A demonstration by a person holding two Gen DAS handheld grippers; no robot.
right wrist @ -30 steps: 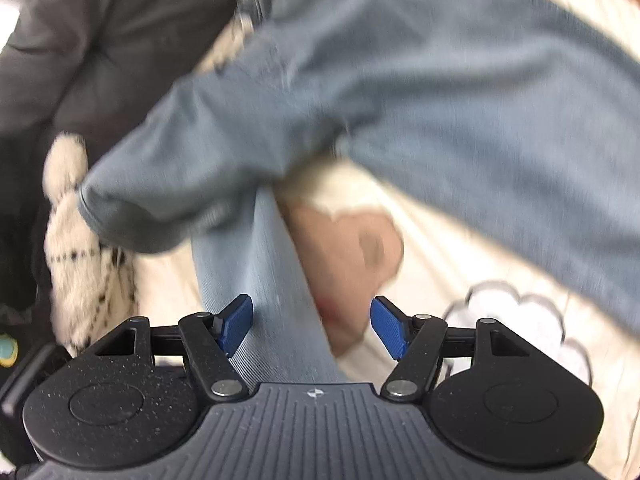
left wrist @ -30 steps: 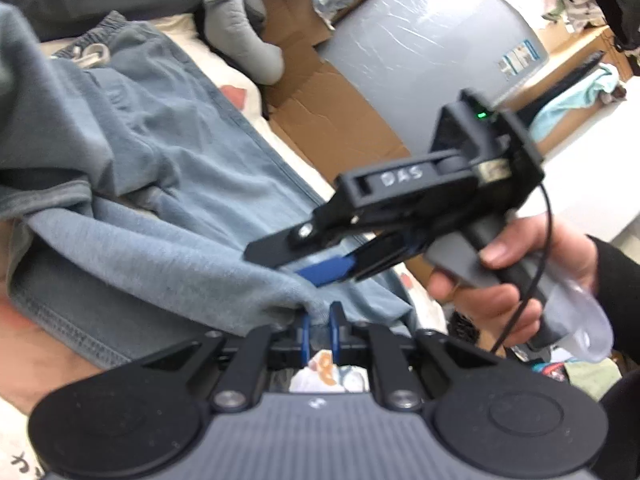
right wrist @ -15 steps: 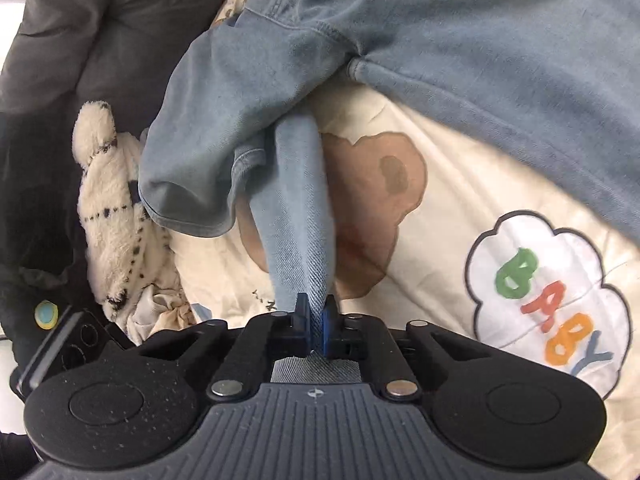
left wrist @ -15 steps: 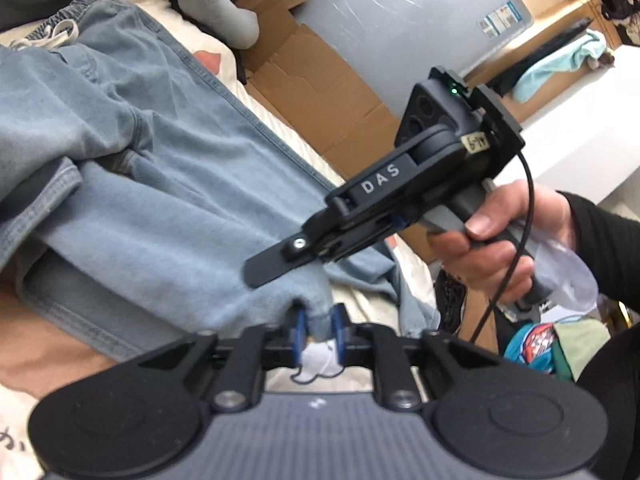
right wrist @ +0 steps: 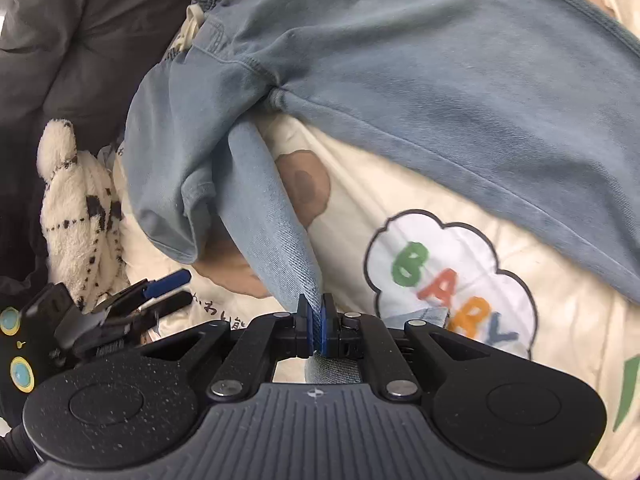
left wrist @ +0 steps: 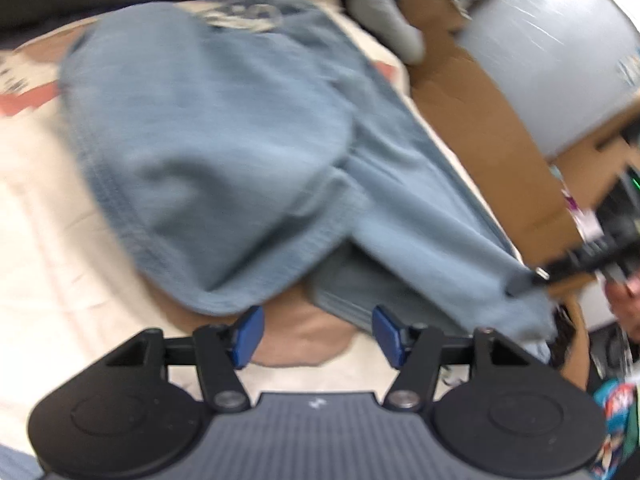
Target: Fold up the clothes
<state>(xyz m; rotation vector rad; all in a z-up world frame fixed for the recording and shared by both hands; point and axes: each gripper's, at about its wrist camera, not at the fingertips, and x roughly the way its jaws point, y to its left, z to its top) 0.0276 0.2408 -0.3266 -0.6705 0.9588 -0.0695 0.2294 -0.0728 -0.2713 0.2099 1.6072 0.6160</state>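
Light blue jeans (left wrist: 224, 152) lie rumpled on a cream blanket, one leg folded over the other. My left gripper (left wrist: 318, 334) hovers just short of the folded leg's hem; its jaws are opening and nothing is between the blue pads. My right gripper (right wrist: 317, 326) is shut on a stretched strip of the denim leg (right wrist: 272, 220), which runs up to the crotch seam. In the left wrist view, the right gripper (left wrist: 536, 280) pinches the leg's end at the right edge. The left gripper (right wrist: 176, 290) shows at the lower left of the right wrist view.
The cream blanket (right wrist: 452, 280) has a bear and a "BABY" cloud printed on it. A spotted plush toy (right wrist: 76, 200) and a dark grey quilt (right wrist: 60, 40) lie to the left. Cardboard (left wrist: 480, 112) and a grey panel (left wrist: 560, 40) stand beyond the bed's edge.
My left gripper has let go of the denim, opened and drawn away from the right gripper. My right gripper has closed on the jeans leg and pulled it taut.
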